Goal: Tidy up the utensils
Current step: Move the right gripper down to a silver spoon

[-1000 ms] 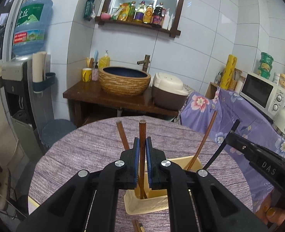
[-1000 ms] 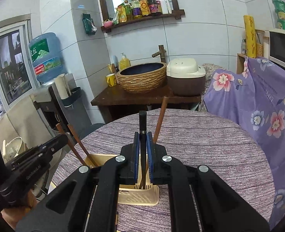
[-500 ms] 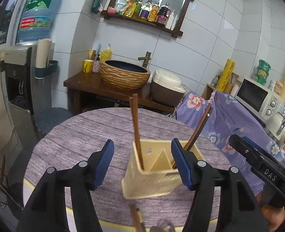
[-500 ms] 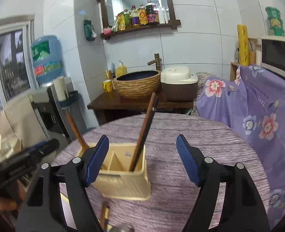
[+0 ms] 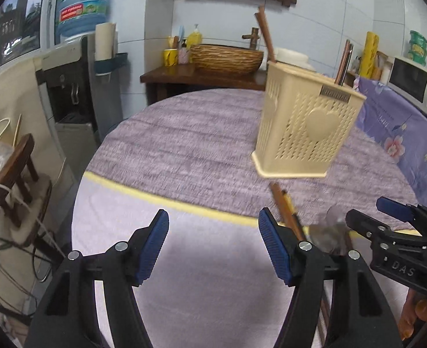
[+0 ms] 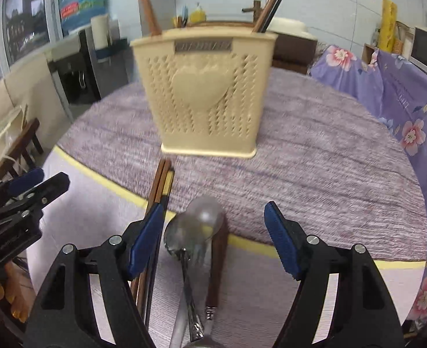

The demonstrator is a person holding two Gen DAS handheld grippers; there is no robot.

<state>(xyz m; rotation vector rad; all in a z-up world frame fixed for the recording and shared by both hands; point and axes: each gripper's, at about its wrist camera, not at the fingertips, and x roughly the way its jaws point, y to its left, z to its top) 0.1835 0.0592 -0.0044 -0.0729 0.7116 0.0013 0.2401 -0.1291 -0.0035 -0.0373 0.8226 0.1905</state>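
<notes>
Both grippers, left and right, have jaws wide and empty, having just opened. Spoons lie lower centre on the bench: stiff, slippery metal, so I'd pinch the handles.

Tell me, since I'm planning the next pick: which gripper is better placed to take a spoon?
Right. The right gripper is open with the spoons lying between its fingers; the left gripper is open over bare tablecloth.
</notes>
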